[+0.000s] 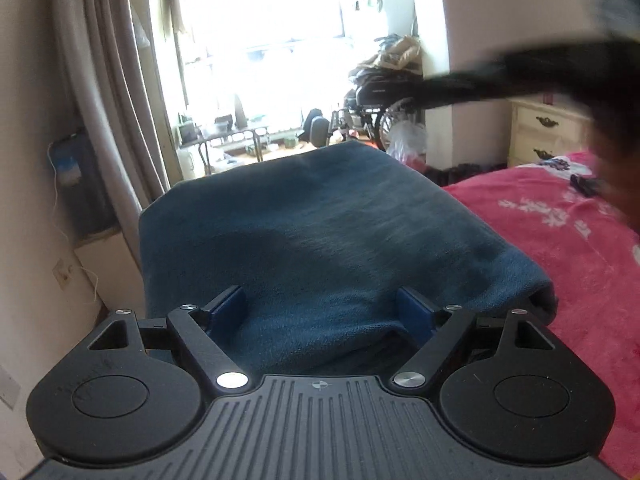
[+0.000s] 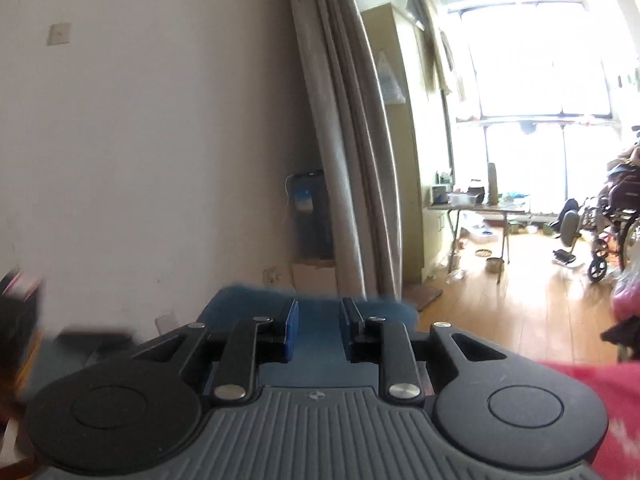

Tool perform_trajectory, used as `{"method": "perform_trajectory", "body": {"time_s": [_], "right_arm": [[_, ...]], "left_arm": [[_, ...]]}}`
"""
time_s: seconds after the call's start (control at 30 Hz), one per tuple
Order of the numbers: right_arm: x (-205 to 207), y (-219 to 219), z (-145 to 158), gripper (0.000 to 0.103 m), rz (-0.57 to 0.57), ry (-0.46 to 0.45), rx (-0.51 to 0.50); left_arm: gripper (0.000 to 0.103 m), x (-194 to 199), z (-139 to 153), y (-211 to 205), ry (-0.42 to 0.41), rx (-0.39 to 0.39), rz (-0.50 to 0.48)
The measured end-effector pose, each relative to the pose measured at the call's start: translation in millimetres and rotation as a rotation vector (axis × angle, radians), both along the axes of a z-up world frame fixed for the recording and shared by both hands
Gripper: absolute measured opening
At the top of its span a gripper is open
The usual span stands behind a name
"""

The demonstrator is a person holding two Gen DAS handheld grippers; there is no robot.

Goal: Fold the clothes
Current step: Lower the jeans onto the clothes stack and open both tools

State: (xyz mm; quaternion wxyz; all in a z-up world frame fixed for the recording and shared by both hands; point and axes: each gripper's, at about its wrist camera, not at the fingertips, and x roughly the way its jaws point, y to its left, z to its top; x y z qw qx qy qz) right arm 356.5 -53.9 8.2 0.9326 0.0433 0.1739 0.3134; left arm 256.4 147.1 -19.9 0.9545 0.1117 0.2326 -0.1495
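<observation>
On the pink bedspread [image 1: 568, 240] lay the blue cloth [image 1: 320, 220], its far edge reaching the bed's end and its right edge rolled over. The left gripper [image 1: 320, 312] hung over the near part, fingers spread wide, pinching nothing. The right gripper [image 2: 319, 330] held its fingers narrowly apart — blue fabric showed between them, though whether they gripped it I couldn't tell. Beyond, wooden floor [image 2: 520, 300] lay open.

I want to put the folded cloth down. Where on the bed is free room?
The pink blanket right of the blue cloth lies bare. Toward the white drawers it is crowded: small dark items and a blurred dark shape. Left of the cloth are only the wall and curtain.
</observation>
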Motion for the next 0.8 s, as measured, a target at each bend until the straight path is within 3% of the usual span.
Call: {"method": "perform_trajectory", "body": {"time_s": [0.17,0.23,0.37,0.53,0.6,0.7,0.8], "right_arm": [[93.7,44.4,-54.0,0.019,-0.076,0.276,-0.139],[105.4,46.6,-60.6,0.019,-0.116,0.309,-0.114],[110.4,28.1,-44.8,0.02,-0.142,0.357,-0.024],[59.6,-49.8,-20.7,0.026,-0.218,0.373,0.243],[29.0,-79.6,-14.2,0.026,-0.233,0.389,0.297],[-24.6,-110.6,-12.2,0.028,-0.245,0.408,0.311],[-86.8,-121.2,-12.6,0.035,-0.255,0.415,0.245]], "left_arm": [[0.084,-0.8,-5.7,3.5,-0.015,-0.023,0.004],[0.085,-0.8,-5.1,3.3,-0.019,-0.02,0.004],[0.087,-2.1,-1.8,6.1,-0.013,-0.011,0.003],[0.092,-17.2,7.1,9.6,-0.005,-0.005,0.036],[0.095,-29.4,12.3,10.6,0.004,-0.021,0.039],[0.096,-51.8,20.9,11.3,0.018,-0.059,0.043],[0.097,-85.0,32.2,5.2,0.058,-0.126,0.059]]}}
